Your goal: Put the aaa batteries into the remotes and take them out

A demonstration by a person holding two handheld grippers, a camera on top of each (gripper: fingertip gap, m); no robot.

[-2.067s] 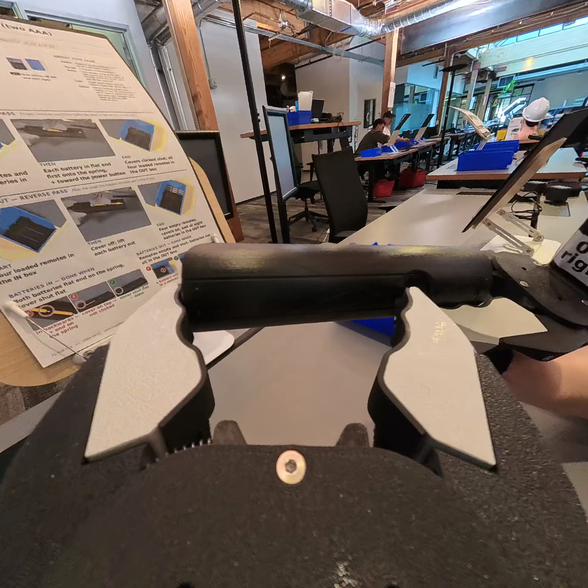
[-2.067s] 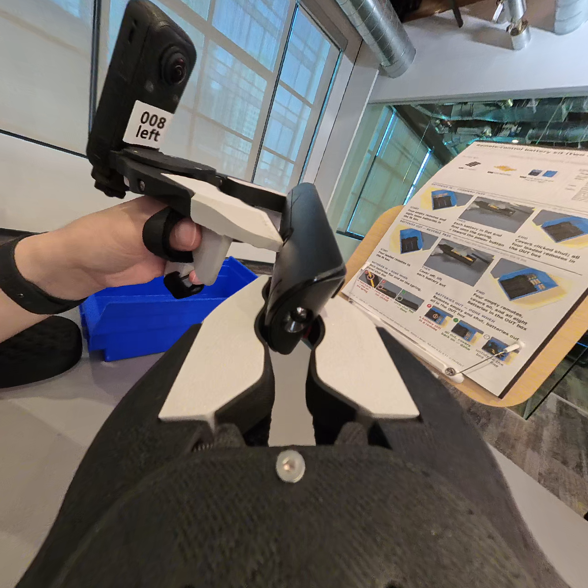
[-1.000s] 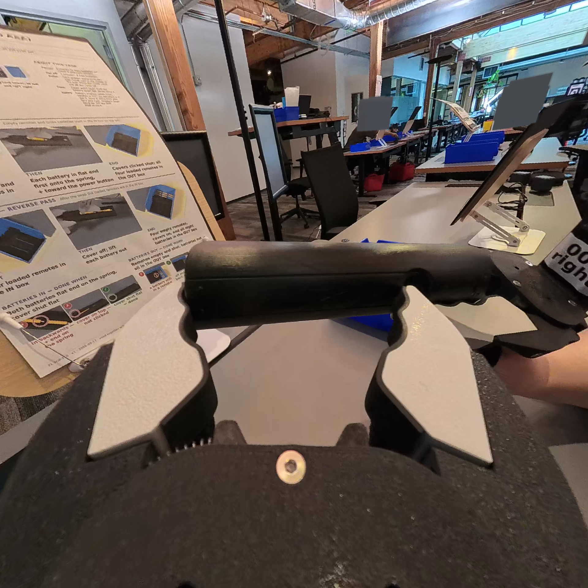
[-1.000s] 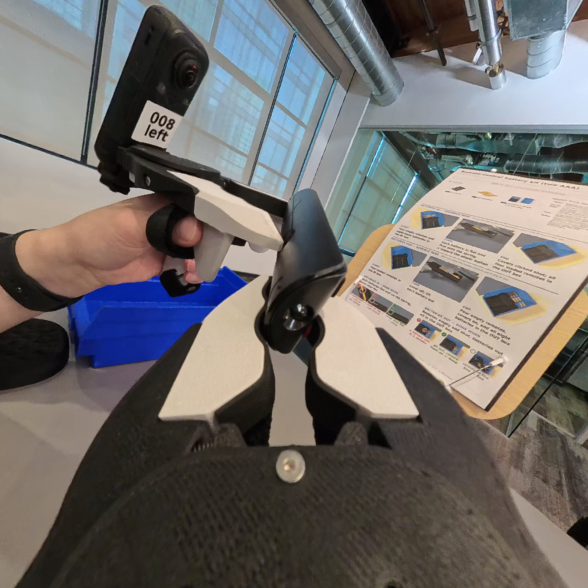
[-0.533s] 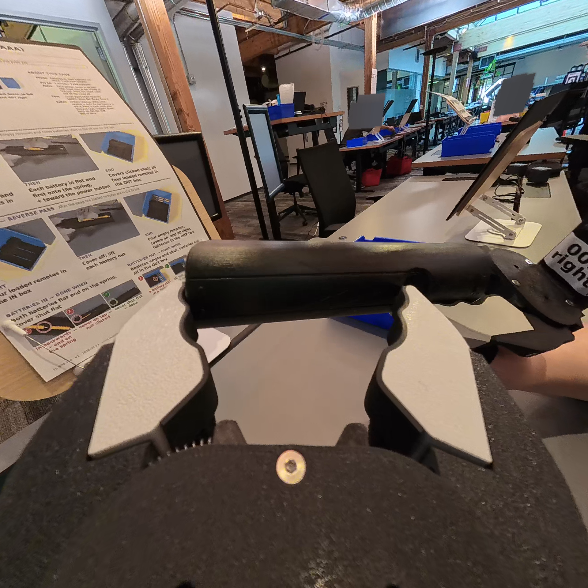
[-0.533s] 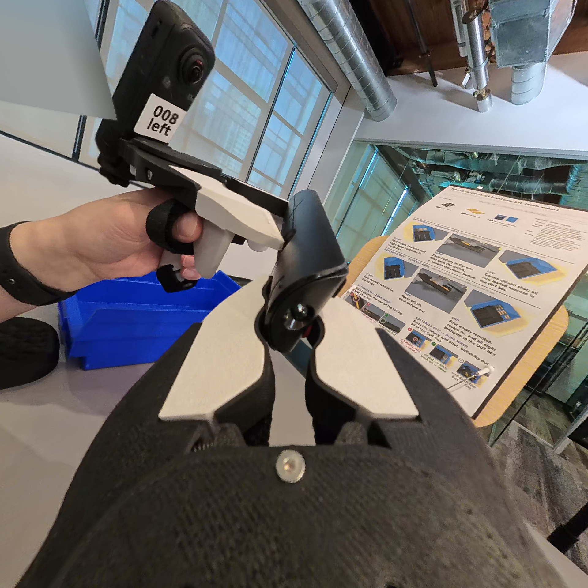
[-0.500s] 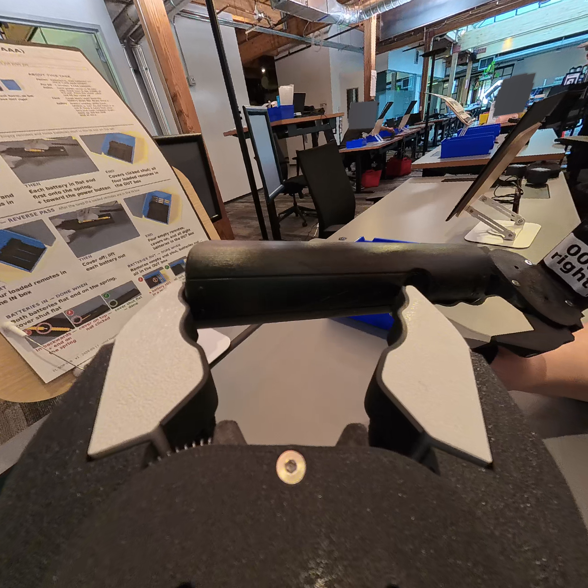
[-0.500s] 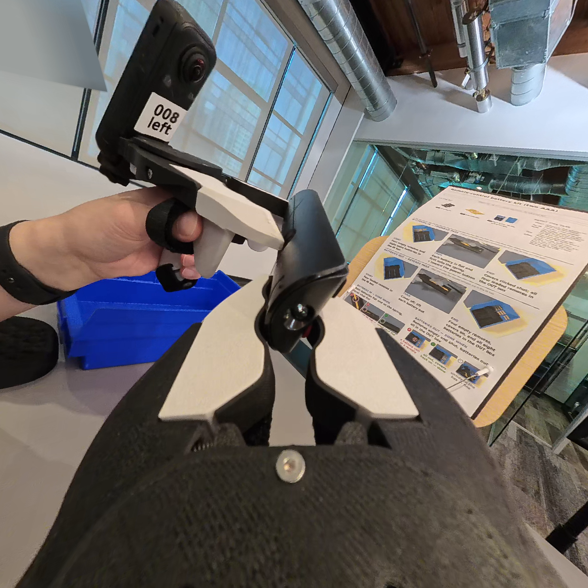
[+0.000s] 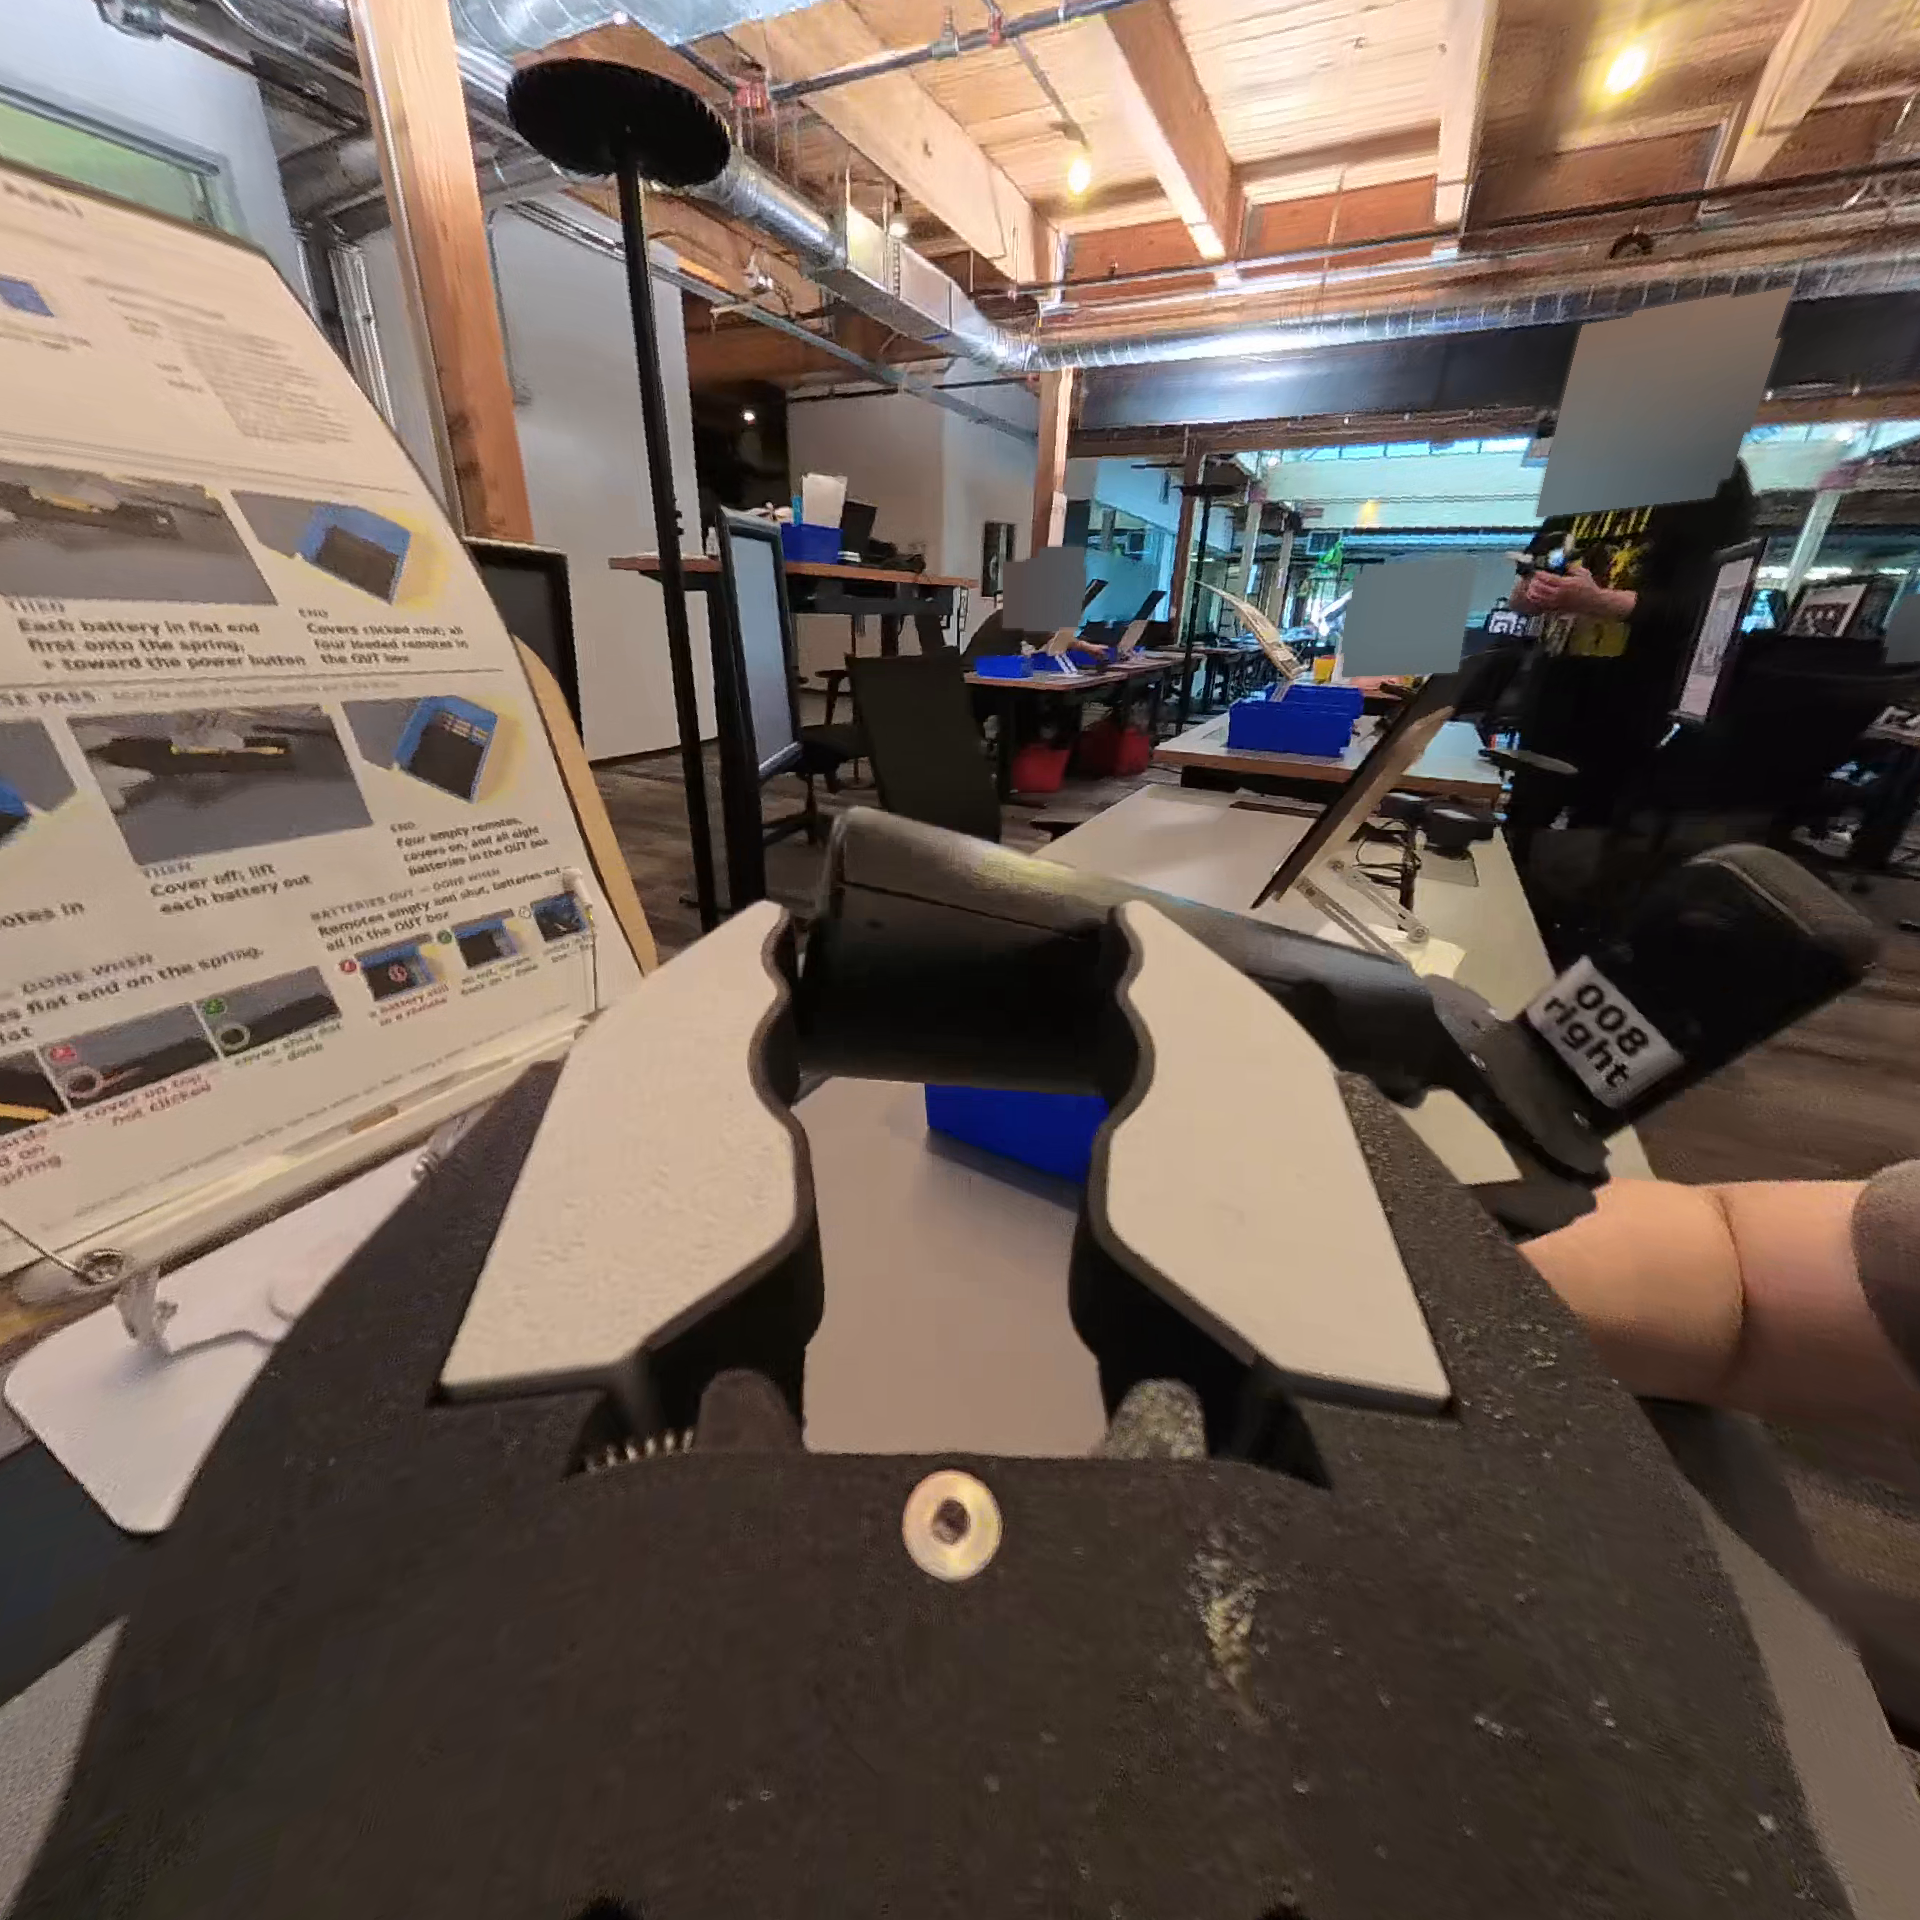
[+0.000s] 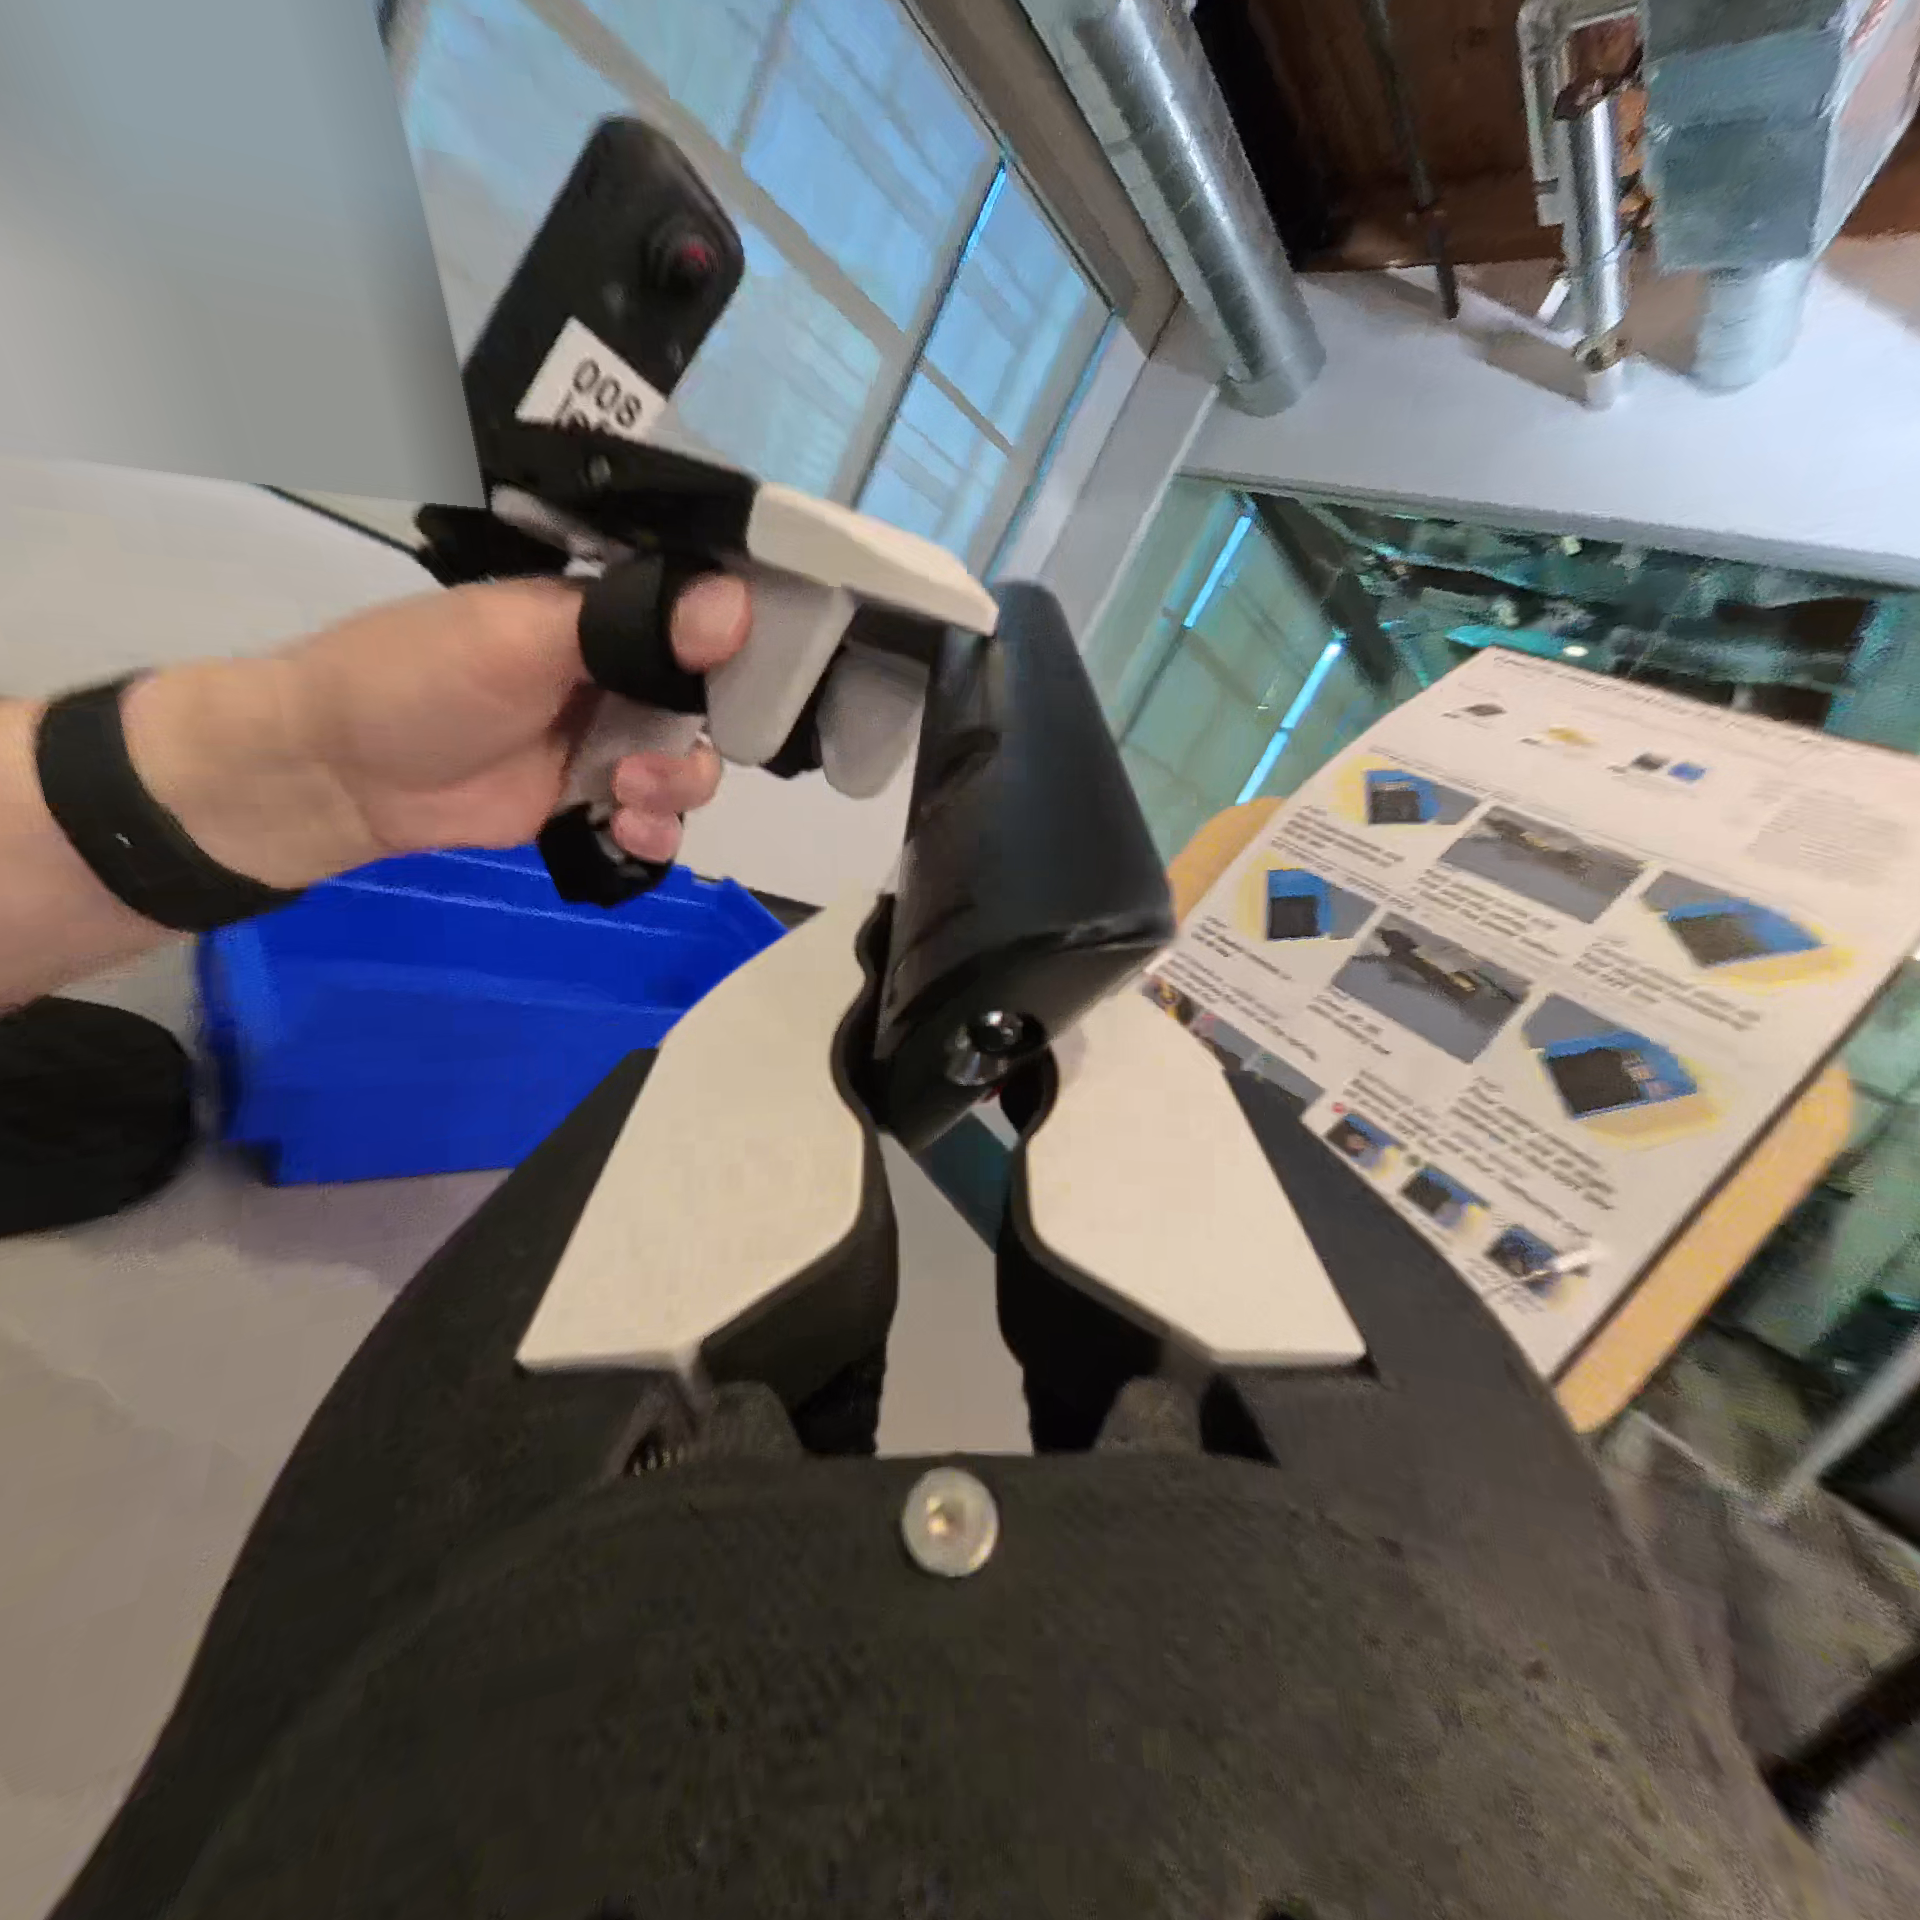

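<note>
Between your two grippers hangs the black remote [image 9: 940,961]: left gripper [image 9: 951,982] and right gripper [image 10: 951,1039] both clamp it. Behind it on the counter [image 9: 935,1247] sit a blue bin [image 10: 447,997] and, seemingly at the edge, an instruction board [image 10: 1538,977].

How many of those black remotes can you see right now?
1. The single black remote is held in mid-air, gripped by both the left gripper and the right gripper. More may lie hidden inside the blue bin.
</note>
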